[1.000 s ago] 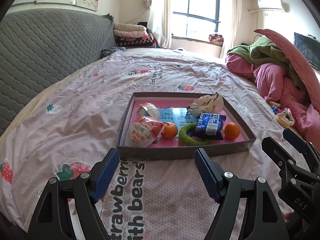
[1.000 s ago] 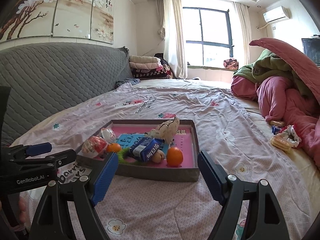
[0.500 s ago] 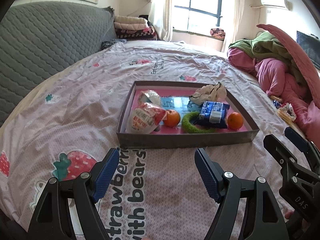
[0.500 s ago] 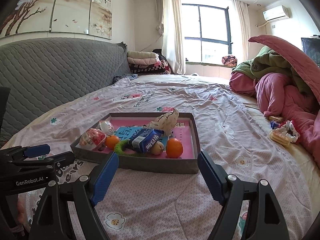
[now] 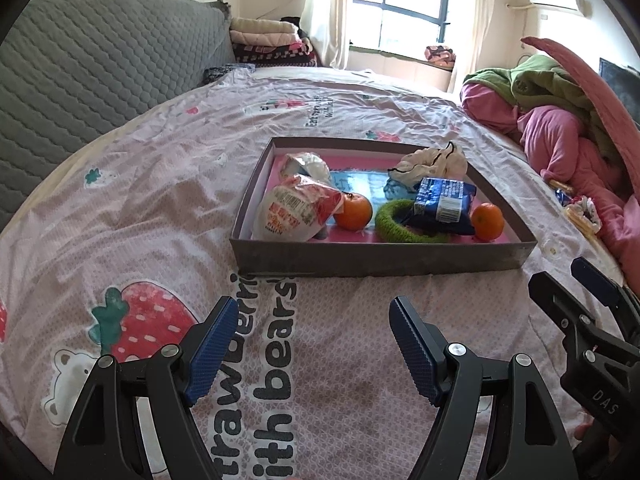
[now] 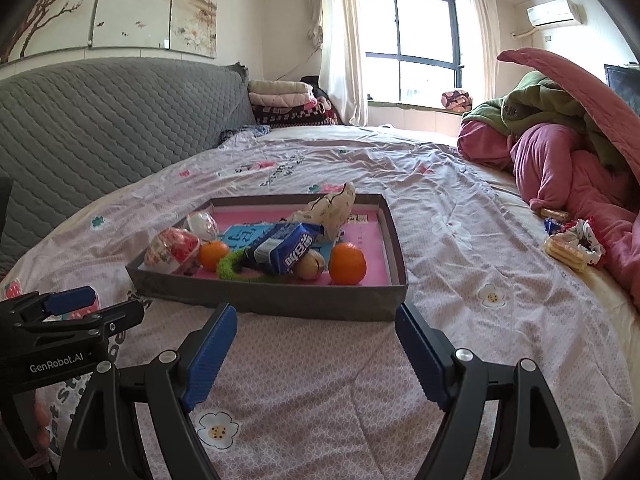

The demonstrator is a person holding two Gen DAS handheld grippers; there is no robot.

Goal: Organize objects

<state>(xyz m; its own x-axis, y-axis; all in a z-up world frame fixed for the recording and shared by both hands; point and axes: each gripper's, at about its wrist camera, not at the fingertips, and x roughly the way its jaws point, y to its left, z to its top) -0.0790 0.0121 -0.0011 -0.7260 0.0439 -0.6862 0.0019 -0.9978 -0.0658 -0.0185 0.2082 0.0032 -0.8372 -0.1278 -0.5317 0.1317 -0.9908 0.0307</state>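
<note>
A grey shallow box [image 5: 380,258] with a pink floor sits on the bed; it also shows in the right wrist view [image 6: 276,300]. In it lie a red-and-white snack bag [image 5: 294,212], two oranges [image 5: 353,211] [image 5: 487,221], a green knitted ring [image 5: 394,224], a blue packet [image 5: 442,202], a white cloth [image 5: 436,162] and a walnut [image 6: 309,266]. My left gripper [image 5: 310,346] is open and empty, in front of the box. My right gripper [image 6: 316,350] is open and empty, just before the box's near wall.
The bed has a pink strawberry-print sheet [image 5: 140,208]. A grey quilted headboard [image 6: 100,120] is at left. Pink and green bedding [image 6: 568,152] is piled at right, with small wrapped snacks [image 6: 570,244] beside it. Folded blankets [image 6: 284,104] lie at the far end.
Both grippers have moved closer to the box, which now looks larger and nearer. Both stay open and empty.
</note>
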